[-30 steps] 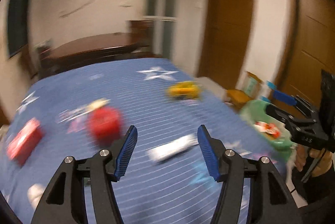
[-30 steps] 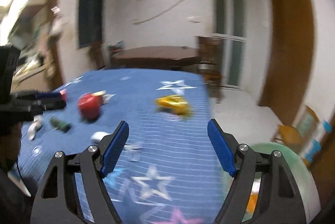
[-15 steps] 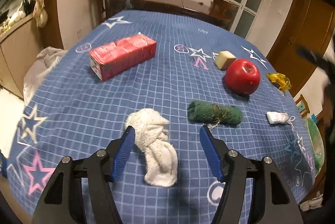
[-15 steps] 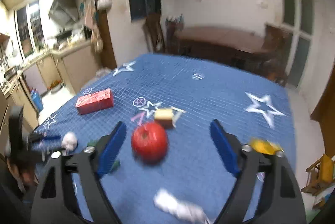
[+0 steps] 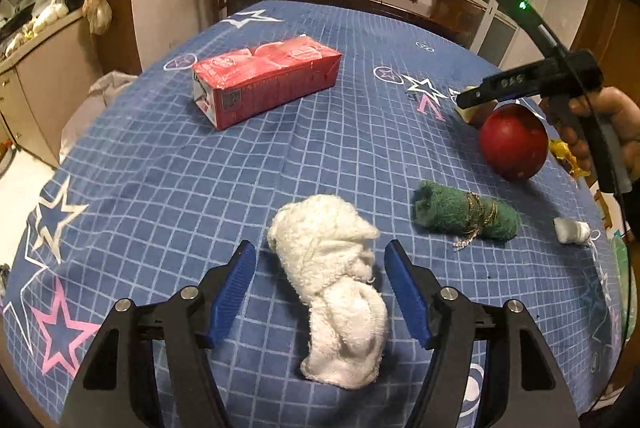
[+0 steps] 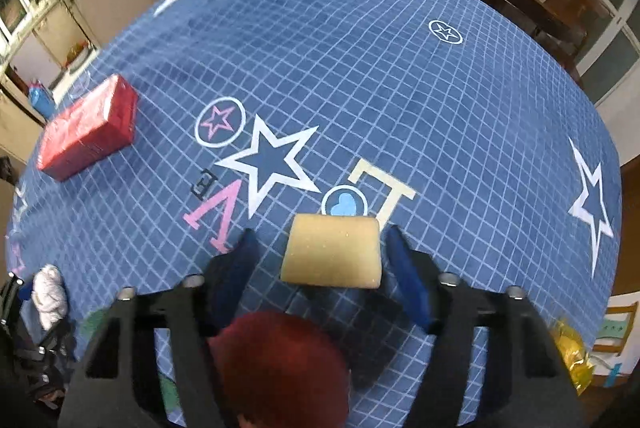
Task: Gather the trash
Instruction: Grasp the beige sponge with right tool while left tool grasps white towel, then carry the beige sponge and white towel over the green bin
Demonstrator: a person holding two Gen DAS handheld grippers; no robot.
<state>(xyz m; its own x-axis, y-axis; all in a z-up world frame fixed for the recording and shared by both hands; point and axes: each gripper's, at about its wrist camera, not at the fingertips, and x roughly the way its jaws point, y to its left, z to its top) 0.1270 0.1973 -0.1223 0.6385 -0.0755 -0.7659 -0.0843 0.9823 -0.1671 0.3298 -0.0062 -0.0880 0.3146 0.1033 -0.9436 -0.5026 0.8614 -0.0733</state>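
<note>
Two grippers were over a round table covered in a blue cloth (image 5: 168, 164) with white grid lines and stars. The left gripper (image 5: 320, 292) pointed down at a white rag (image 5: 340, 284), bunched up and lying between its blue pads (image 5: 234, 288); the jaws were spread with a clear gap on each side, so nothing was pinched. Past it lay a red carton (image 5: 264, 80) on its side, and off to the right a rolled green rag (image 5: 464, 216) tied with string, well apart from the white one. A red apple (image 5: 514, 142) sat behind the green roll, and a small white wad (image 5: 572, 231) lay near the table edge, with a yellow wrapper (image 5: 566, 156) half hidden behind the apple. The right gripper (image 6: 320, 268) was held by a hand (image 5: 612, 124) just above the apple, pointing steeply down at a tan sponge (image 6: 332, 252) that sat between its pads. Its jaws were closing, the right pad looked about touching the sponge's side while the left pad had a gap, so I'd call it not gripped yet. From that camera the apple (image 6: 280, 364) filled the bottom of the view, blurry, right under the gripper body. Same red carton (image 6: 88, 128) showed at the left, the white rag (image 6: 50, 296) at the far left edge, and the wrapper (image 6: 572, 352) at the lower right.
</note>
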